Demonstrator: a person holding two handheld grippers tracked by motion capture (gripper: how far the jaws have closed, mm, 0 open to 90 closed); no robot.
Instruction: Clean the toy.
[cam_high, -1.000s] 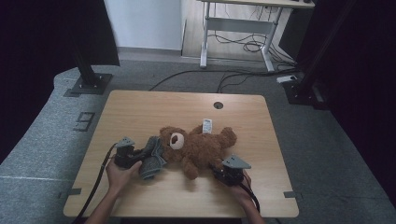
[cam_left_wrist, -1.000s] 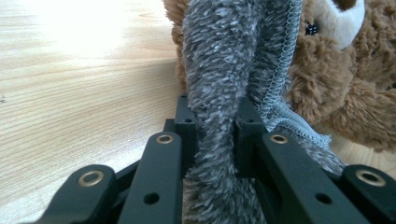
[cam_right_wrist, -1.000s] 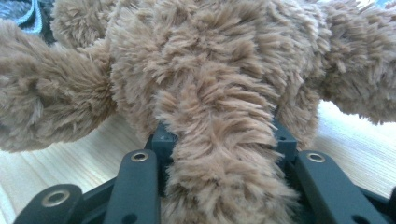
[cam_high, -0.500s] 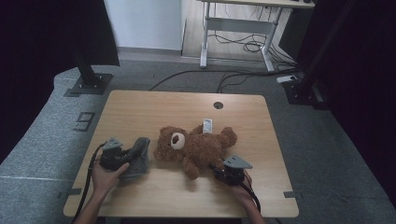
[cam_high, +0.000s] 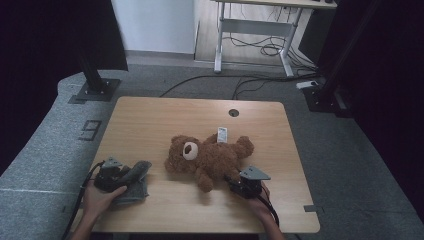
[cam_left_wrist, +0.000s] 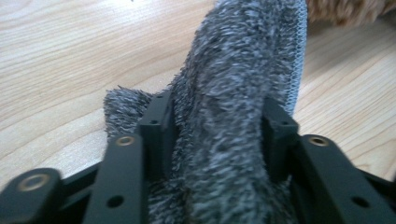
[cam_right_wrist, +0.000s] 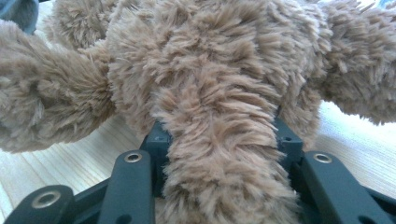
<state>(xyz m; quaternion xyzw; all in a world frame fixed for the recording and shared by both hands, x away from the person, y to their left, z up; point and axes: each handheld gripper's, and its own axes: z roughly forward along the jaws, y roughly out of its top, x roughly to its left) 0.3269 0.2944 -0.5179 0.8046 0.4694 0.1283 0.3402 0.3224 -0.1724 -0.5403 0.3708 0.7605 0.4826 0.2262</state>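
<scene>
A brown teddy bear (cam_high: 210, 157) lies on its back in the middle of the wooden table (cam_high: 150, 120). My right gripper (cam_high: 231, 183) (cam_right_wrist: 219, 135) at the front right is shut on one of its legs; its jaws have just been easing open a little, and fur still bulges between the pads. At the front left lies a fluffy grey cloth (cam_high: 136, 184) (cam_left_wrist: 233, 93). My left gripper (cam_high: 127, 176) (cam_left_wrist: 219, 121) straddles a raised fold of it. These jaws have just been opening and now stand wide, with the fold loose between them.
A small white tag (cam_high: 222, 134) lies beside the bear's far side. A round cable hole (cam_high: 233, 112) sits near the table's back edge. Beyond the table are a black stand base (cam_high: 95, 90), floor cables (cam_high: 260, 82) and a white desk frame (cam_high: 250, 30).
My left hand has drawn the grey cloth leftward, away from the bear's head, and its jaws have spread. The right gripper and the bear have stayed put.
</scene>
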